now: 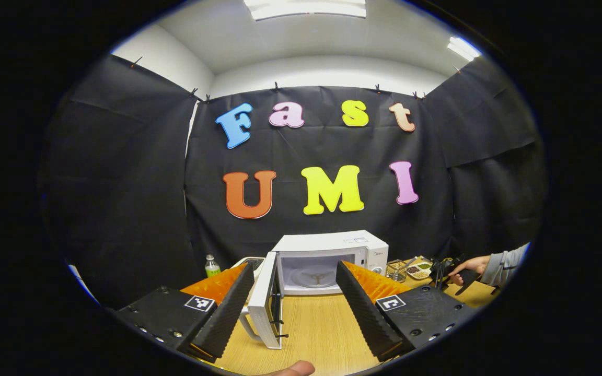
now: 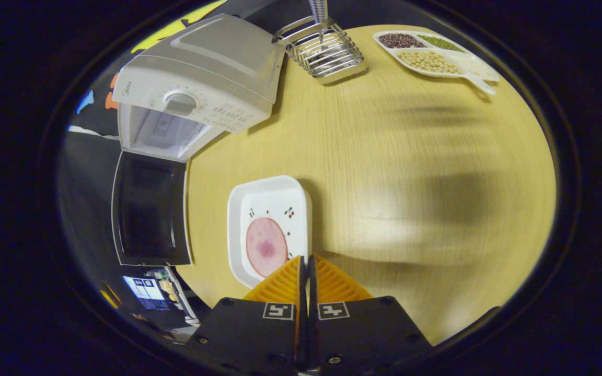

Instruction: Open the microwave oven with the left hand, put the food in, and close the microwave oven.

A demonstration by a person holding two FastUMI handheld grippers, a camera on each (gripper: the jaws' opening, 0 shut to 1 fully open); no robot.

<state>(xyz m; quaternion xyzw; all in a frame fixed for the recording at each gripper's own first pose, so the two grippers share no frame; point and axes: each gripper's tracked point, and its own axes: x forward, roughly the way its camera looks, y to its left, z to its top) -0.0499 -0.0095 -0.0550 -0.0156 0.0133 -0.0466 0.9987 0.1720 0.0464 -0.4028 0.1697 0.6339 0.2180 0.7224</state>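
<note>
One pink ham slice (image 2: 266, 247) on white square plate (image 2: 269, 196).

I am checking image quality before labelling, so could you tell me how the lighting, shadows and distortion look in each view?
Left gripper view: ceiling light panels blow out to white, the dark cloth wall bows with fisheye curvature, and the open microwave stays sharp. Right gripper view: soft, smeared shadows cross the wooden table, the plate and its food are evenly lit, and the microwave leans strongly near the edge.
</note>
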